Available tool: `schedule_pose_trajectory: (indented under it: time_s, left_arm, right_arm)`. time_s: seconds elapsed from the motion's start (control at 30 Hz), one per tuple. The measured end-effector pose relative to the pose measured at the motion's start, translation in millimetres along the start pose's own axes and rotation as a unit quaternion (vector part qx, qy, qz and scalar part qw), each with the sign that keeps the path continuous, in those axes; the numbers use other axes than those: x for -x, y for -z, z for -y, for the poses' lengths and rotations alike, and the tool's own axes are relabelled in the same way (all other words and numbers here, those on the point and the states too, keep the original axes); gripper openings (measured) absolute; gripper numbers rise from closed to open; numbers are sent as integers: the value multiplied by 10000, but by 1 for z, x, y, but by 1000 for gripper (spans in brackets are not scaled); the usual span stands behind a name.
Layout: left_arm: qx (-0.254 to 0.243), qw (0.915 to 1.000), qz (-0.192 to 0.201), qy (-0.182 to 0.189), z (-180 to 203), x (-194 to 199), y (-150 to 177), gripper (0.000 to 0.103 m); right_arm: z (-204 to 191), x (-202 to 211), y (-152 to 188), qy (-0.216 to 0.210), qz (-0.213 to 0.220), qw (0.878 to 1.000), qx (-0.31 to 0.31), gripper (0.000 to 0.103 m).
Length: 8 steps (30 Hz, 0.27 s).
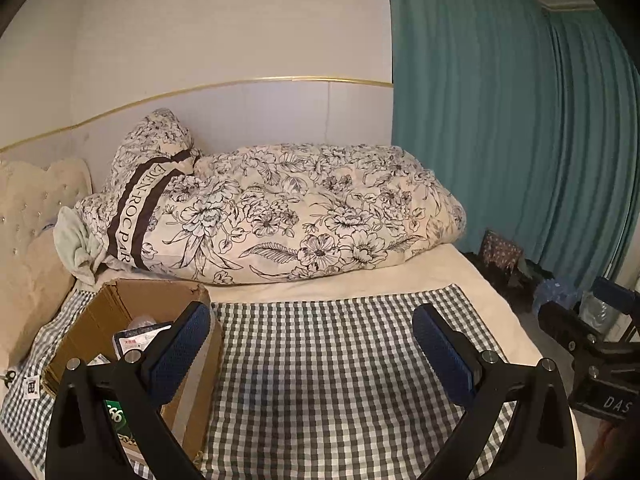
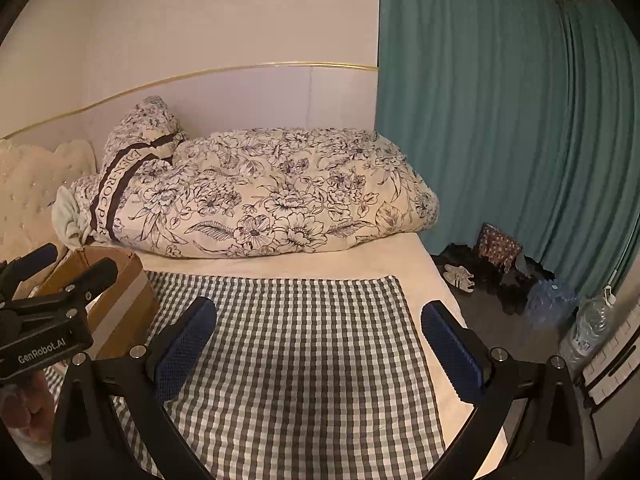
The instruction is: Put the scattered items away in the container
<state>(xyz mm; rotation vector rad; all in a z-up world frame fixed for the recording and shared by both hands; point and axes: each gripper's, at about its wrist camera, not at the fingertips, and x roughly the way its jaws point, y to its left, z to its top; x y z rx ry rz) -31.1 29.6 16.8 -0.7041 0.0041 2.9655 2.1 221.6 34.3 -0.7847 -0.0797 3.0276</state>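
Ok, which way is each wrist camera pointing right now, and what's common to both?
Left wrist: on the left gripper, jaws open, facing across the checked cloth toward the floral duvet; cardboard box at left, right gripper at right edge.
Right wrist: on the right gripper, open, same heading; left gripper at left.
Shared: cloth, duvet, box, teal curtain.

The cardboard box [image 1: 100,320] is matt brown corrugated paper, rough at its torn rim. Beside it, the checked cloth [image 1: 320,360] looks woven and matt. Inside the box, the packets [image 1: 136,336] seem glossy plastic, though partly hidden.
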Motion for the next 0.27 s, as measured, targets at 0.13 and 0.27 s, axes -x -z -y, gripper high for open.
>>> schedule_pose_trajectory:
  time_s: [0.13, 0.27]
  left_arm:
    - [-66, 10000, 40, -49, 1, 2, 1, 103]
    - [-94, 9999, 32, -44, 0, 2, 2, 103]
  right_arm:
    - [-2, 1, 3, -37, -9, 10000, -14, 103]
    - [-3, 2, 3, -86, 20, 10000, -16, 103]
